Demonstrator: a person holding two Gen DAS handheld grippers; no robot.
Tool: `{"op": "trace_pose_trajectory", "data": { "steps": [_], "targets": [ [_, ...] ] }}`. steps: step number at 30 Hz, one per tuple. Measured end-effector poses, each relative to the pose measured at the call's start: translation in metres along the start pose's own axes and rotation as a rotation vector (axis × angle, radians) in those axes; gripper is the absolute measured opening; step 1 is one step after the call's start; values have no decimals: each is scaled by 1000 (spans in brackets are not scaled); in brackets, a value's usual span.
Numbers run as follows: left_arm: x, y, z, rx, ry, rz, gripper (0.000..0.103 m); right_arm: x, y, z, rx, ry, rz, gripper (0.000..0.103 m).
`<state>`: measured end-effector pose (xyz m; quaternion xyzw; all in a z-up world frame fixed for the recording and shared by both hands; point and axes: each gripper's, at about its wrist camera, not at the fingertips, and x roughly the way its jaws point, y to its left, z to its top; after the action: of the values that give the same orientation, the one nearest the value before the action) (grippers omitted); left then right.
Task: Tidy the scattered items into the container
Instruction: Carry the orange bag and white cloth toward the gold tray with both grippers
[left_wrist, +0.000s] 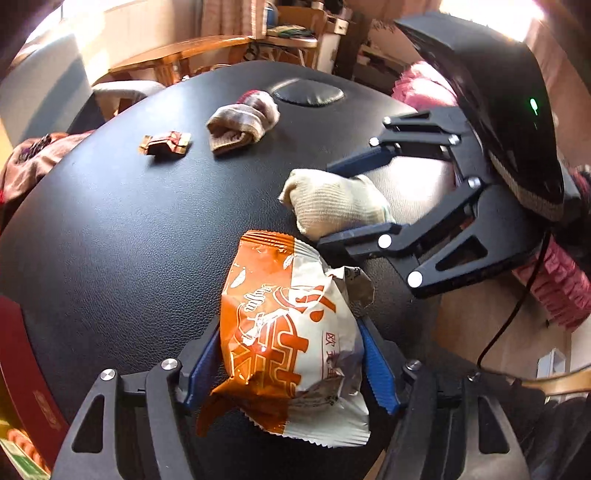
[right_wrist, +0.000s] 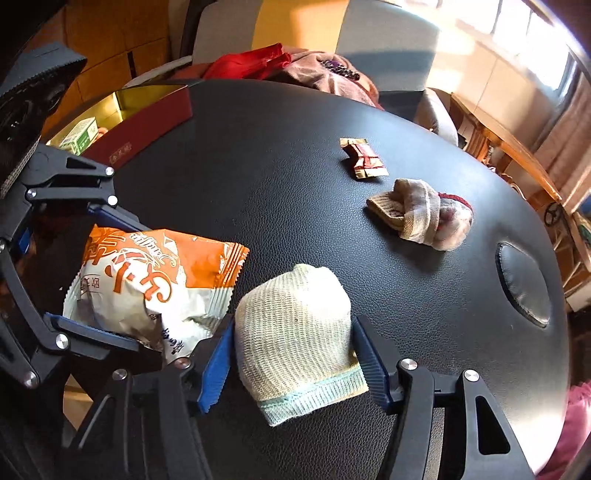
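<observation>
Black grained leather covers the round table (left_wrist: 122, 258), and every place below is given from the orange-and-white snack packet (left_wrist: 291, 332) lying near its close edge. The left gripper (left_wrist: 288, 354) straddles this packet: its blue pads (left_wrist: 380, 373) stand at the packet's two sides, the left pad against the crinkled wrapper and the right pad touching or only just off it, so a firm pinch cannot be told.

Just beside the packet, to its right in the left wrist view, lies a cream rolled sock (right_wrist: 295, 347) with a pale blue cuff. The right gripper (right_wrist: 291, 365) has this sock between its fingers; both blue pads sit against the knit sides, pinching it on the table.

Farther out from the packet, well apart from it, rests a second rolled sock (left_wrist: 240, 122), beige with a dark red toe. Near that one lies a small crumpled gold-and-red wrapper (left_wrist: 166, 144). Beyond both is a round padded button (left_wrist: 308, 92) set into the leather.

Off to the packet's far left stands a red box (right_wrist: 147, 125) with a gold lining, open, holding a green-and-white carton (right_wrist: 83, 134).
</observation>
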<state>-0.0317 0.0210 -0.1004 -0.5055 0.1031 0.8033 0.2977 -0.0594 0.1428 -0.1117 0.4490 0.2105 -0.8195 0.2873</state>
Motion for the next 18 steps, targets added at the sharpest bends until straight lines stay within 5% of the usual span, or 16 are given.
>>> {"op": "trace_pose_trajectory", "data": {
  "steps": [6,18],
  "targets": [
    [-14,4,-16,-162,-98,26,66,-6,3,-10,95,-39,-22,61],
    [-54,4,-38,-295,-208,106,65,-16,19,-7,250,-96,-37,60]
  ]
}}
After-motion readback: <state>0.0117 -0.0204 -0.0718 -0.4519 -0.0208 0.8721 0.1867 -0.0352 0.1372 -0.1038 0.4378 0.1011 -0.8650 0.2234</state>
